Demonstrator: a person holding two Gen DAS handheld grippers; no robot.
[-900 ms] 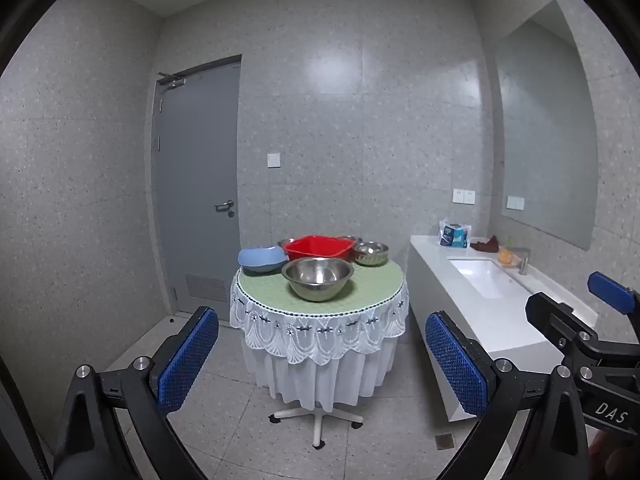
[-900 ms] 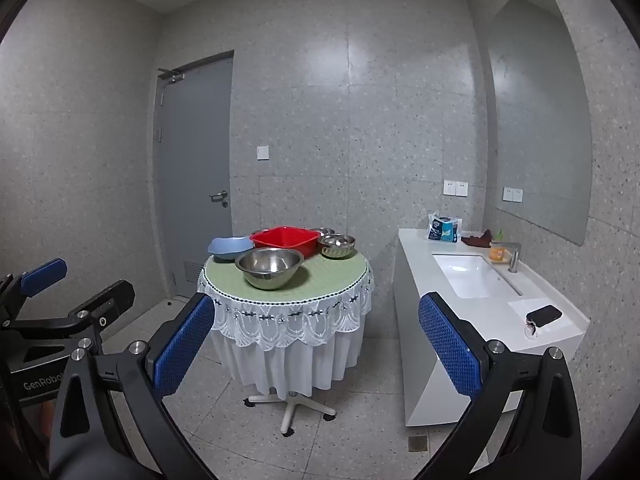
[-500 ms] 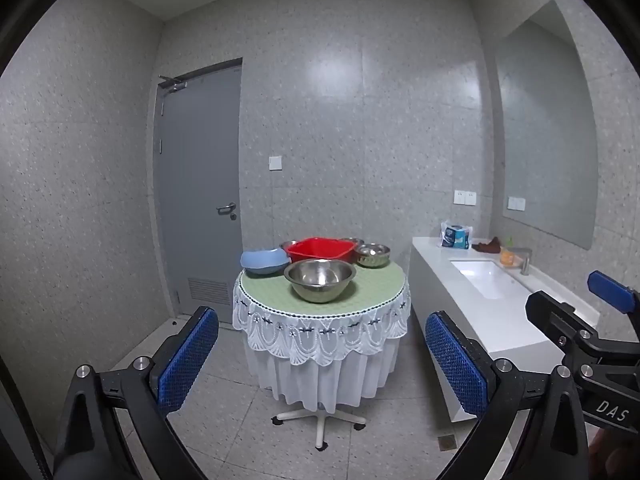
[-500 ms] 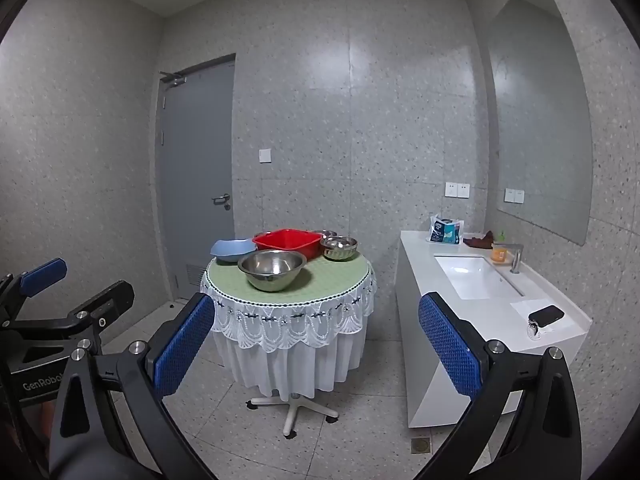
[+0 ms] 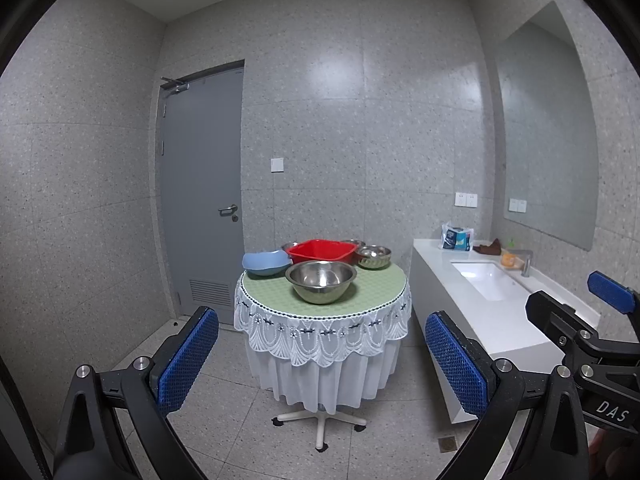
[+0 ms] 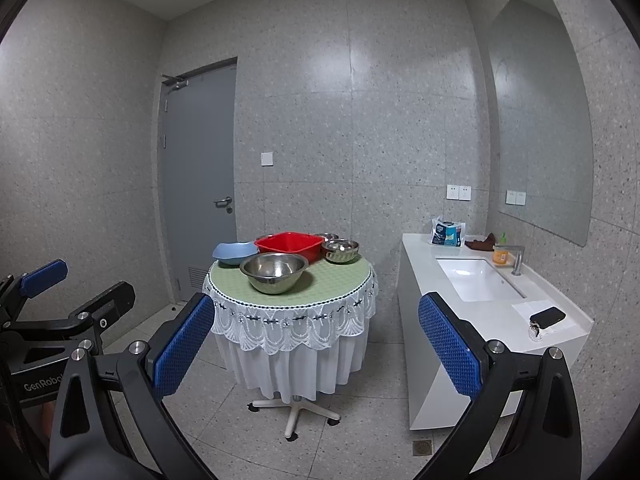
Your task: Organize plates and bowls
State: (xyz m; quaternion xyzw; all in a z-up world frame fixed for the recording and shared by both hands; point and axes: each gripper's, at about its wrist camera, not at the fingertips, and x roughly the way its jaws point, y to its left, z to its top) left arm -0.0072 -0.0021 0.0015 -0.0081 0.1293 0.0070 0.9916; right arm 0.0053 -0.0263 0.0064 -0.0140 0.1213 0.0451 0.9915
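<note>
Both grippers are hanging well back from the table (image 5: 276, 296), so nothing's being touched. The left gripper (image 5: 320, 364) and right gripper (image 6: 316, 348) are both sitting with fingers spread wide, holding nothing. The bowls are bunching up mid-frame: big steel bowl (image 5: 321, 280) in front, red basin (image 5: 322, 251), blue bowl (image 5: 265, 263) and small steel bowl (image 5: 373, 256) behind it. My worry: slick steel rims slipping from the pads, or the lace tablecloth (image 5: 320, 332) snagging and dragging everything along.
</note>
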